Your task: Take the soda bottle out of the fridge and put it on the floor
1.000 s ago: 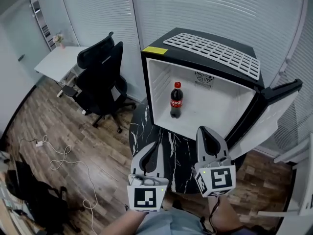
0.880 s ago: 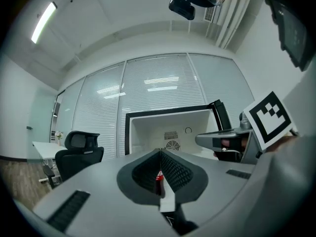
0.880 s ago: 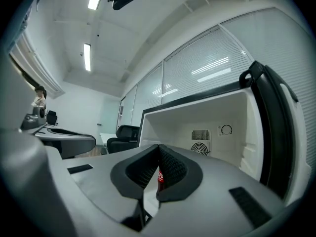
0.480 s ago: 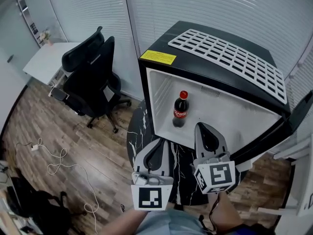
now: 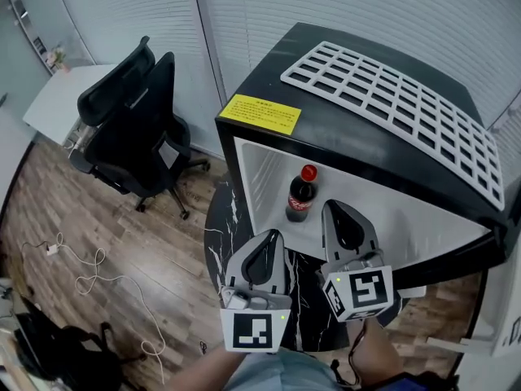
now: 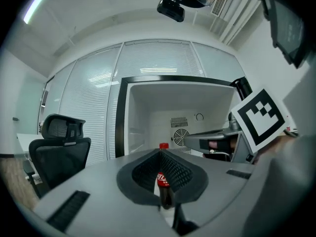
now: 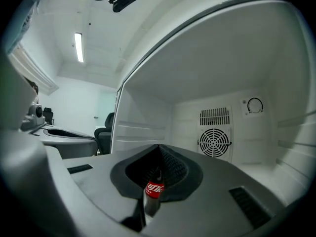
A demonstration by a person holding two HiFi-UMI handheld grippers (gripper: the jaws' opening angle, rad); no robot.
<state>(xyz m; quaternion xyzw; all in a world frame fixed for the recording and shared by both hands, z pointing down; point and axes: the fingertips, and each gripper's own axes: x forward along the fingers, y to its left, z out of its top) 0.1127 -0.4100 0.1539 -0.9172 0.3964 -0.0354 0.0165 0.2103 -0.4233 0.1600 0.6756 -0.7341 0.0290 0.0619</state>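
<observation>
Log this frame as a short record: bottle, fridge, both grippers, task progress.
bottle: soda bottle, red cap, upright inside the fridge, towards its left wall
fridge: fridge open, black outside, white inside; only the bottle seen in it
left gripper: left gripper jaws together, empty, short of the opening
right gripper: right gripper jaws together, empty, about at the opening, right of the bottle
contact: neither gripper touches the bottle
task progress: bottle not yet taken out
surroundings: office chair, wooden floor

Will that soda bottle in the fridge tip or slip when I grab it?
Likely tippy: the soda bottle stands tall and narrow. Its dark contents suggest it is full, so fairly heavy. The smooth sides may slip.
</observation>
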